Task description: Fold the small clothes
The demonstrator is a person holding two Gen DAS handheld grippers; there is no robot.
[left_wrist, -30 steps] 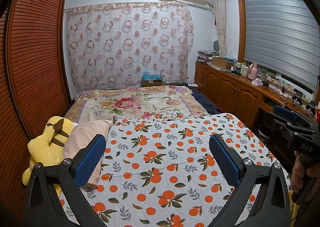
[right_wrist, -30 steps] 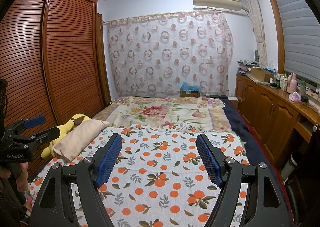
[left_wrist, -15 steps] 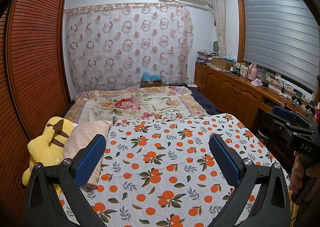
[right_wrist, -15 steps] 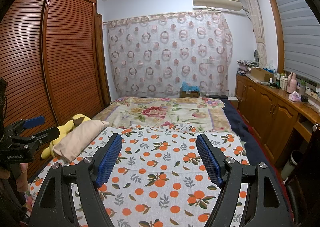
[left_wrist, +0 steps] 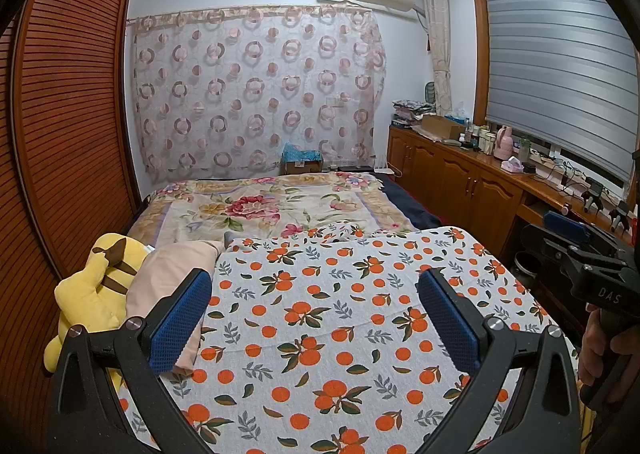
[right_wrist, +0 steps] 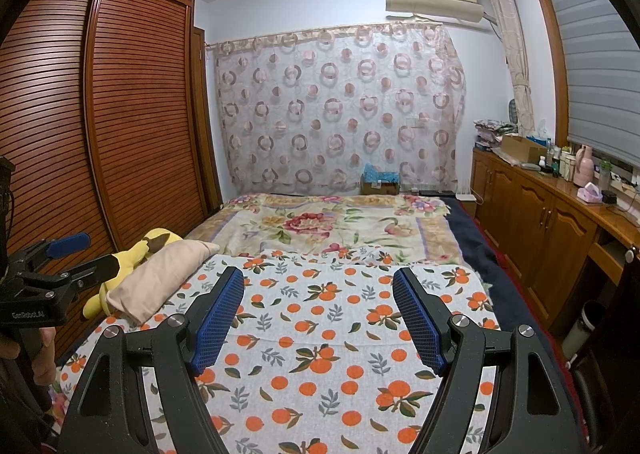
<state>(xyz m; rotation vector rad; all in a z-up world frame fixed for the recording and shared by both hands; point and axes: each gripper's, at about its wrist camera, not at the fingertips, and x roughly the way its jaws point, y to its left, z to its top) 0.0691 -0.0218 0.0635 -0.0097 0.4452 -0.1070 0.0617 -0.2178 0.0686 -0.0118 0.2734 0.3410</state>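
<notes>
A white cloth printed with oranges point(left_wrist: 320, 318) point(right_wrist: 340, 326) lies spread flat over the near half of the bed. My left gripper point(left_wrist: 314, 278) hovers above it, open, with nothing between its blue pads point(left_wrist: 180, 322). My right gripper point(right_wrist: 318, 274) is open above the same cloth and also holds nothing. Each gripper shows at the edge of the other's view: the right gripper point(left_wrist: 546, 232) at the far right, the left gripper point(right_wrist: 86, 256) at the far left, both held by a hand. I see no separate small garment on the cloth.
A beige pillow point(left_wrist: 168, 274) and a yellow plush toy point(left_wrist: 96, 290) lie at the bed's left edge beside a slatted wooden wardrobe point(right_wrist: 132, 114). A floral blanket point(left_wrist: 272, 210) covers the far half. Wooden cabinets point(right_wrist: 540, 222) with bottles line the right wall.
</notes>
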